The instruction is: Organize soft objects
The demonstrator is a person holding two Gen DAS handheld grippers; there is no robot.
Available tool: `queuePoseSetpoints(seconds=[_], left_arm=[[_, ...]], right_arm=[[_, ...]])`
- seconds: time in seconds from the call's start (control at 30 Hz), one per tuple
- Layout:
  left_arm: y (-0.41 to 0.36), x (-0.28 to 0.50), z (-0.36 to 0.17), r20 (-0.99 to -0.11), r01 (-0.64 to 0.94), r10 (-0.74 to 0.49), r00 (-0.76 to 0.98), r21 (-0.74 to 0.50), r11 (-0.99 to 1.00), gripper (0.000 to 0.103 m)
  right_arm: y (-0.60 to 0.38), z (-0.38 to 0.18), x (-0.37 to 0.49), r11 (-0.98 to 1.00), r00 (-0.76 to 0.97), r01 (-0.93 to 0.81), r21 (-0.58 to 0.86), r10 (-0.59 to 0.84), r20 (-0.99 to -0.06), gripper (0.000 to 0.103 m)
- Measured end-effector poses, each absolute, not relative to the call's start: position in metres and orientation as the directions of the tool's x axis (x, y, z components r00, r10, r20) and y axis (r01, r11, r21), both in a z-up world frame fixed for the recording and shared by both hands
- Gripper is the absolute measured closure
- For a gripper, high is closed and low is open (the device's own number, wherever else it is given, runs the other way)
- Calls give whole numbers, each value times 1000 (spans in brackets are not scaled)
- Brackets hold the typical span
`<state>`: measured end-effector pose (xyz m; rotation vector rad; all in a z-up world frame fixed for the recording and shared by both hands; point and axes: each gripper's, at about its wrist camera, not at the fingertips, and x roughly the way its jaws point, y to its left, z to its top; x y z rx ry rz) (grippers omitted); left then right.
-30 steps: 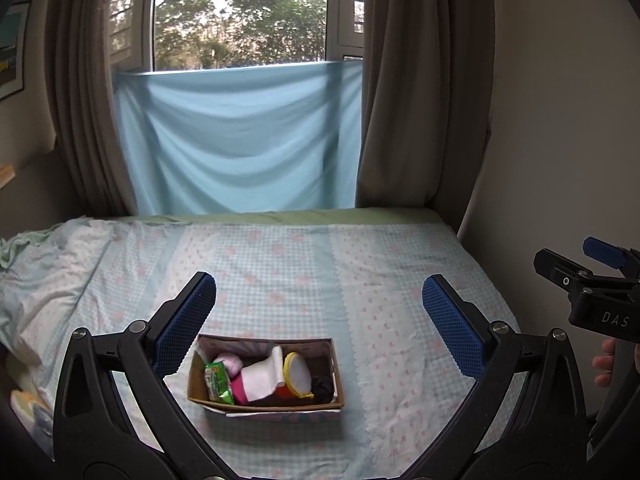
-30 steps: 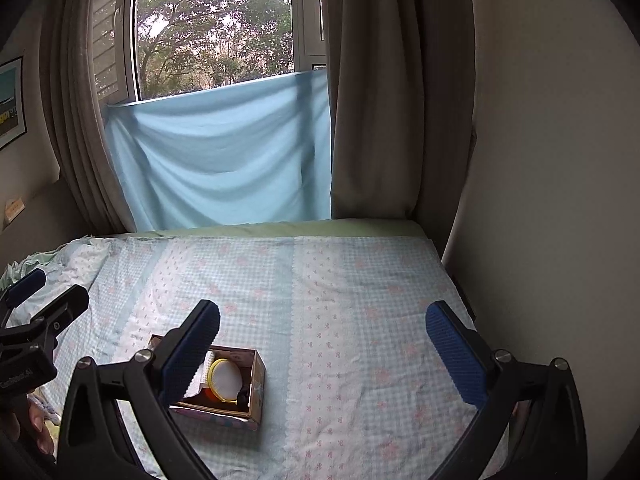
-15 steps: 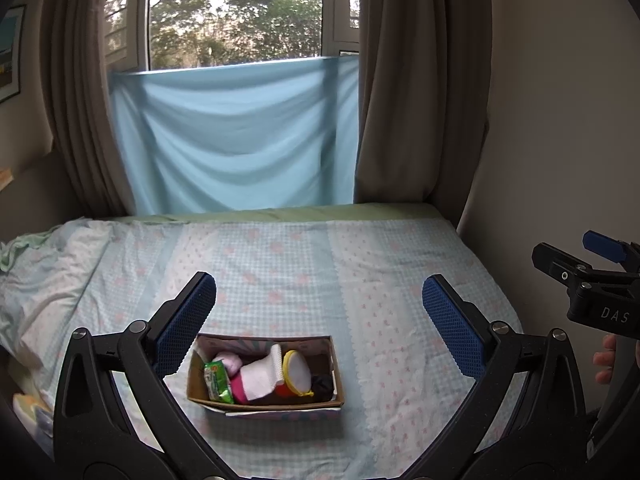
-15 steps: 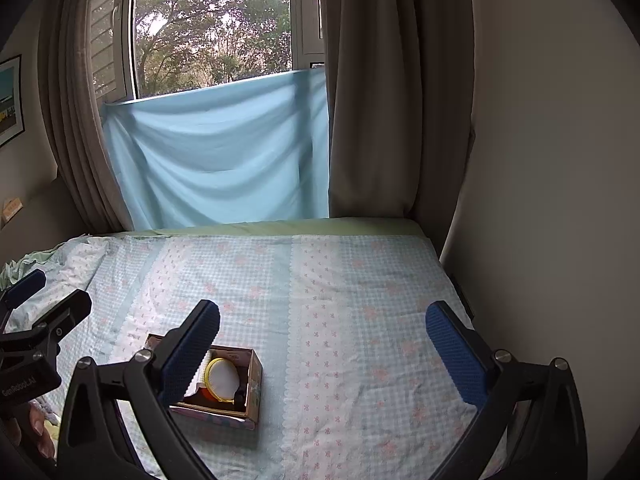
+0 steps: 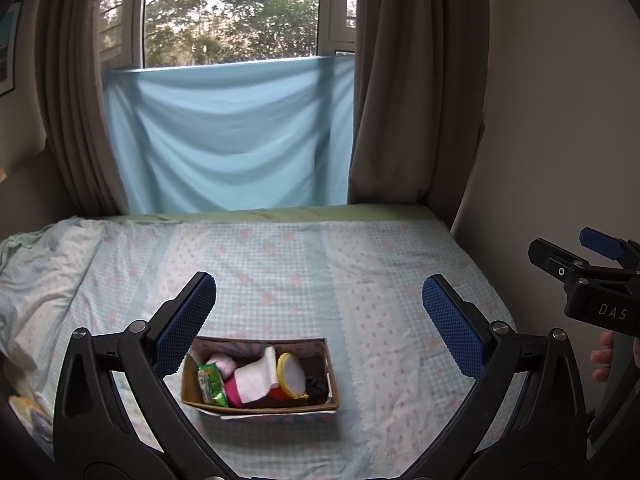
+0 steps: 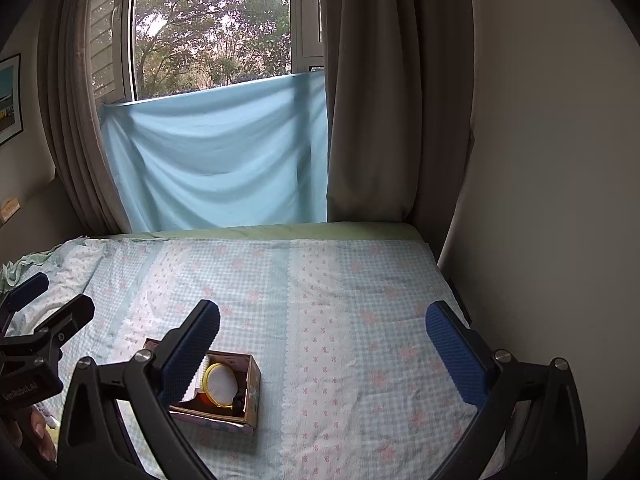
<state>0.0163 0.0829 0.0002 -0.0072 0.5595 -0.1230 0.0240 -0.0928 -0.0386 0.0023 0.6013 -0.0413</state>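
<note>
A small open cardboard box (image 5: 334, 374) stands on the bed near its front edge; it also shows in the right wrist view (image 6: 253, 384). Inside lie a white sock (image 5: 258, 376), a pink soft item (image 5: 222, 362), a green packet (image 5: 211, 384), a yellow-rimmed round pouch (image 5: 294, 374) and a dark item (image 5: 318, 386). My left gripper (image 5: 318, 320) is open and empty, above and behind the box. My right gripper (image 6: 322, 344) is open and empty, to the right of the box; its left finger hides part of the box.
The bed (image 5: 300, 264) has a light blue checked cover, rumpled at the left. A wall (image 5: 560, 140) runs along the bed's right side. Curtains (image 5: 400, 100) and a hung blue sheet (image 5: 228, 136) stand behind it. The right gripper also shows in the left wrist view (image 5: 592, 272).
Both views have shifted slightly; the box sits a little further right in the right wrist view. Both grippers stay open and empty.
</note>
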Motion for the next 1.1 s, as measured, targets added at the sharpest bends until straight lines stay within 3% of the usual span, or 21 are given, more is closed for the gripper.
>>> queuePoseSetpoints(seconds=[0.77,0.93,1.1], left_arm=[[94,24,6,-484,116,-111,868,-19,993,0],[98,25,8,-463,50,-28,886,36,998,0],[105,30,7,-462,100,-78,884,24,995,0]], right_arm=[[-87,-37,31,999,825,46,-17,-47,-563,0],[-84,-37,36,999,824,52,-16,-52,-564,0],[-74,-38,35,997,819,73,-11,-66,-570,0]])
